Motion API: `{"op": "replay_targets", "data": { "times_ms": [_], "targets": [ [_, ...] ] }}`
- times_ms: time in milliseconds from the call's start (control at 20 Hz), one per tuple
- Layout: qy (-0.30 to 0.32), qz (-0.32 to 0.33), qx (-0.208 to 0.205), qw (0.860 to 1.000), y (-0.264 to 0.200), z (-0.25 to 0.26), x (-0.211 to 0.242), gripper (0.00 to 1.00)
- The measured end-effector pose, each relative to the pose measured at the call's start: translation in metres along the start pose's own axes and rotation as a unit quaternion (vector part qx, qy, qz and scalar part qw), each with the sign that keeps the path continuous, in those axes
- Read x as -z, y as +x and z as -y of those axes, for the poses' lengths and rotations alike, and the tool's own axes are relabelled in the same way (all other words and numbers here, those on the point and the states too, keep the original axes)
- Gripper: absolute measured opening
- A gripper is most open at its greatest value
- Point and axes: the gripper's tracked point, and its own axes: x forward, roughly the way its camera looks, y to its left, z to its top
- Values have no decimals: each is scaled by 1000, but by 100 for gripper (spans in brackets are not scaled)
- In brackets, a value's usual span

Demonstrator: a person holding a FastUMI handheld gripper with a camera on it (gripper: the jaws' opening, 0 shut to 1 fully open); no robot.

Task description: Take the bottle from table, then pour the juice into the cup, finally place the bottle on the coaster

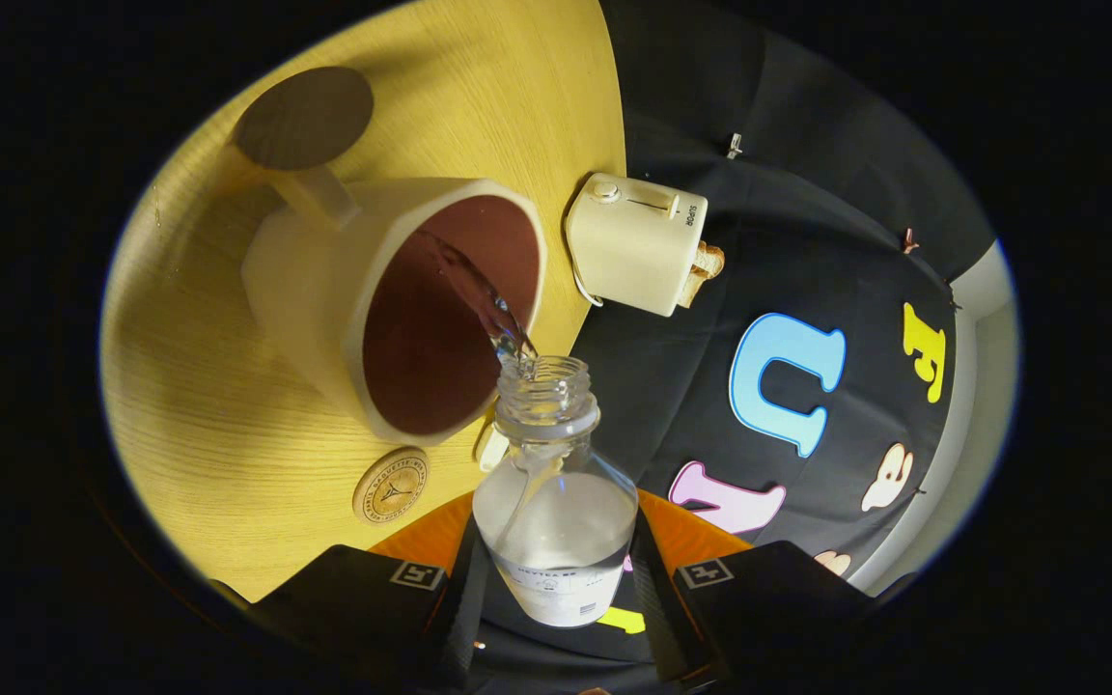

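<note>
the gripper clenched the tilted bottle between both fingers. clear liquid streamed into the cup on the table.

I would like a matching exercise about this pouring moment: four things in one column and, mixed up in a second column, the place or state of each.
Things:
1. bottle
2. cup
3. toaster
4. round wooden coaster

Places or states:
A. has bread in its slot, stands by the black cloth wall
B. flat on the table, beside the cup
C. tilted, held between the fingers of the gripper, clear liquid running out
D. dark inside, receiving the stream

Pairs: 1-C, 2-D, 3-A, 4-B
</note>
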Motion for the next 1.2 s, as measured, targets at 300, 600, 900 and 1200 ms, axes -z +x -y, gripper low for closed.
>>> {"op": "replay_targets", "data": {
  "times_ms": [300,600,900,1200],
  "targets": [
    [-31,5,5,1000,0,4,-2,72],
    [-57,14,10,998,-3,5,-7,72],
    [-76,20,10,997,-3,7,-7,72],
    [-97,24,14,995,-1,12,-9,72]
  ]
}}
